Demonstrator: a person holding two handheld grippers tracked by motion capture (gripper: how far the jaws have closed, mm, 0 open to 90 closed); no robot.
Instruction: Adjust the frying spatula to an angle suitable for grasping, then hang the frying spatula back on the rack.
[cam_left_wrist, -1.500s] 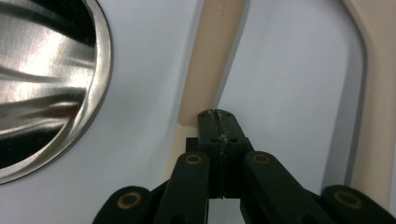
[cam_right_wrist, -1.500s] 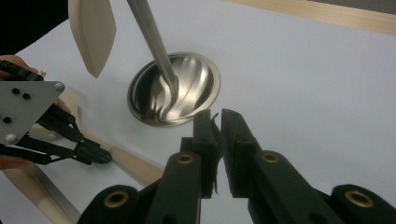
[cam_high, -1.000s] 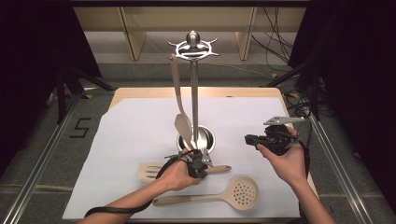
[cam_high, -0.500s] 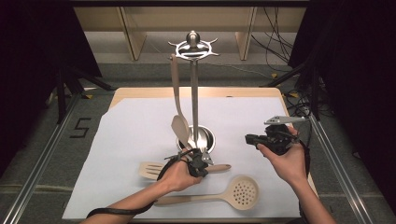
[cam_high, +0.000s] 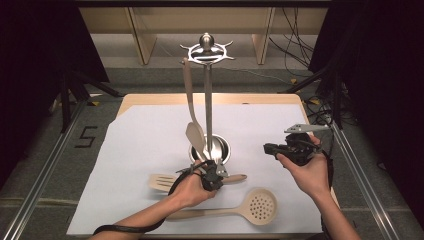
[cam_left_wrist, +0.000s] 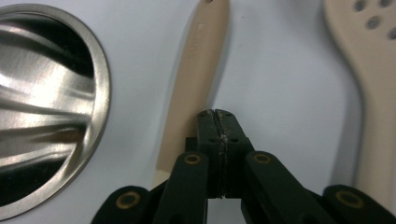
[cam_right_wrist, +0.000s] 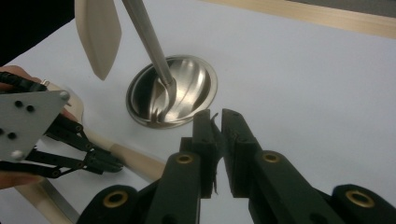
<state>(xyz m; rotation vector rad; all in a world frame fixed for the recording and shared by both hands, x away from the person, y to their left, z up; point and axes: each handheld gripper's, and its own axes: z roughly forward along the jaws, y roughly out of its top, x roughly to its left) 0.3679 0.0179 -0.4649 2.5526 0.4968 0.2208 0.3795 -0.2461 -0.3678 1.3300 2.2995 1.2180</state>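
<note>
Left claw (cam_high: 216, 176) sits low at the counter's near-middle, jaws pressed together right over the handle of the slotted turner (cam_high: 162, 181). From the left gripper view the tips are closed above the handle (cam_left_wrist: 196, 84), not clearly around it, so likely not gripping it yet. The turner lies flat just in front of the rack's steel base (cam_high: 218, 148), handle pointing toward the right edge, probably so it can be lifted and hung. Skimmer spoon (cam_high: 252, 206) lies flat nearer the front edge, just apart from the turner. 1 spatula (cam_high: 195, 135) already hangs from the utensil rack (cam_high: 206, 52), blade dangling just above the base. Right claw (cam_high: 271, 149) is held off the counter toward the right edge, jaws nearly together, pinching nothing, aimed at the base; looks like it's waiting.
</note>
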